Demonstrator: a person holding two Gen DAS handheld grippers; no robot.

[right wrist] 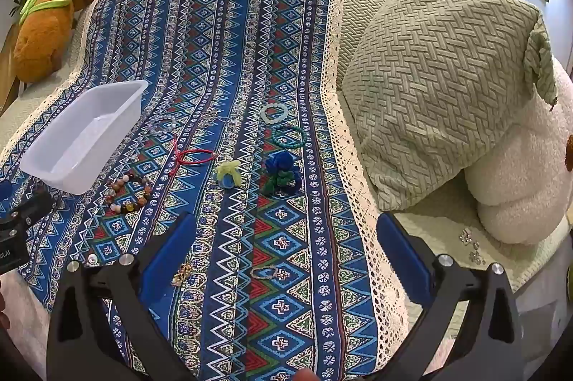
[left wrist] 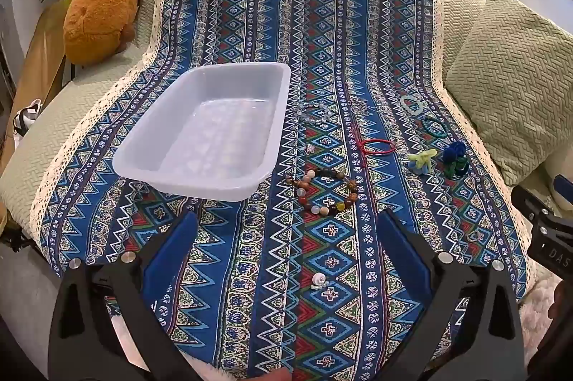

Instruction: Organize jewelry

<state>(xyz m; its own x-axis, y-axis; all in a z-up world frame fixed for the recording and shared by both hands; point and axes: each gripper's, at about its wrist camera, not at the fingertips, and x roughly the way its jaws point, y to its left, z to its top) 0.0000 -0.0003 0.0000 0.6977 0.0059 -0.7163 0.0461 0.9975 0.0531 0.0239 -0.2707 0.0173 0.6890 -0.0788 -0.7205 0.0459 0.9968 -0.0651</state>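
Both grippers wide open, empty: left gripper point(left wrist: 286, 230), right gripper point(right wrist: 286, 230). White bin point(left wrist: 150, 166) left of centre, empty. Mixed-bead bracelet point(left wrist: 324, 189) mid-frame beside bin, untouched. Risk: beads sink into soft patterned cloth point(left wrist: 322, 23), fingers snag fabric.

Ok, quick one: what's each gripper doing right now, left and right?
Left gripper: open, holding nothing, above the blue patterned cloth near the multicoloured stone-bead bracelet.
Right gripper: open, holding nothing.
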